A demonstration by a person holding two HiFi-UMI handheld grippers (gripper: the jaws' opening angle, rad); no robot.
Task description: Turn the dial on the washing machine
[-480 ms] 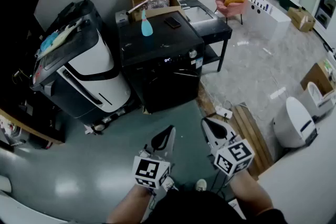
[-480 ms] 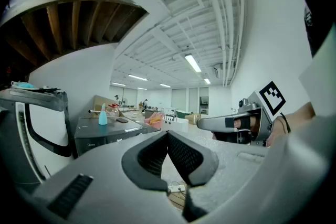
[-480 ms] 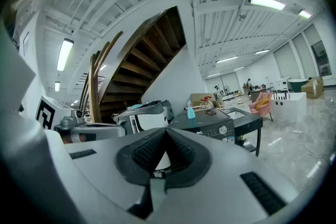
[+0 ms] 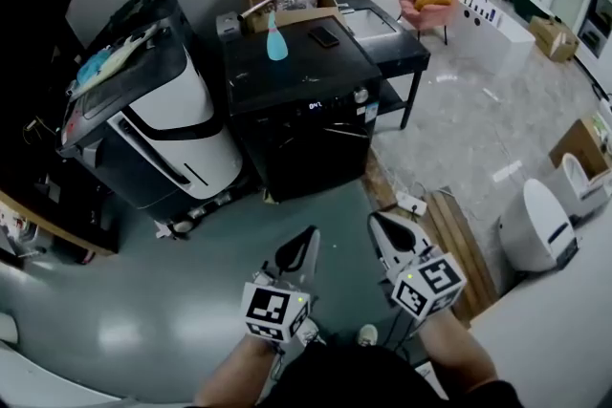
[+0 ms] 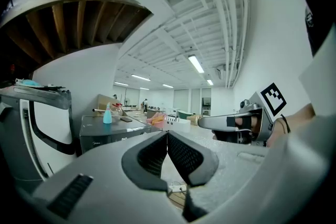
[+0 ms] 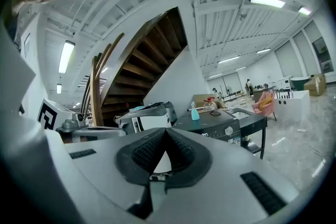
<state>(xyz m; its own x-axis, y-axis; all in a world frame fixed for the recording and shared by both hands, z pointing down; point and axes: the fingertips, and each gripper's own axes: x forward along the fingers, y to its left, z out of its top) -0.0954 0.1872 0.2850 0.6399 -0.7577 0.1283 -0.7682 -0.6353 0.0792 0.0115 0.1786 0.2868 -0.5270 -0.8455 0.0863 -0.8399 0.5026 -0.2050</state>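
Note:
The black washing machine [image 4: 306, 100] stands across the floor ahead of me, with its round silver dial [image 4: 360, 95] at the right end of the front panel. In the right gripper view the dial [image 6: 228, 130] shows small and far off. My left gripper [image 4: 304, 246] and right gripper [image 4: 382, 226] hang side by side low in the head view, well short of the machine. Both are shut with nothing between the jaws. The left gripper [image 5: 167, 134] and right gripper [image 6: 166, 129] show pads pressed together.
A blue spray bottle [image 4: 276, 43] and a phone [image 4: 324, 36] lie on the machine's top. A white-and-black appliance [image 4: 153, 119] stands to its left, a black table [image 4: 397, 48] to its right. A wooden pallet [image 4: 459, 234] and power strip [image 4: 411, 203] lie on the floor at right.
The view has shifted slightly, so the washing machine sits a little further right and lower in the head view. Both grippers stay shut in the same place.

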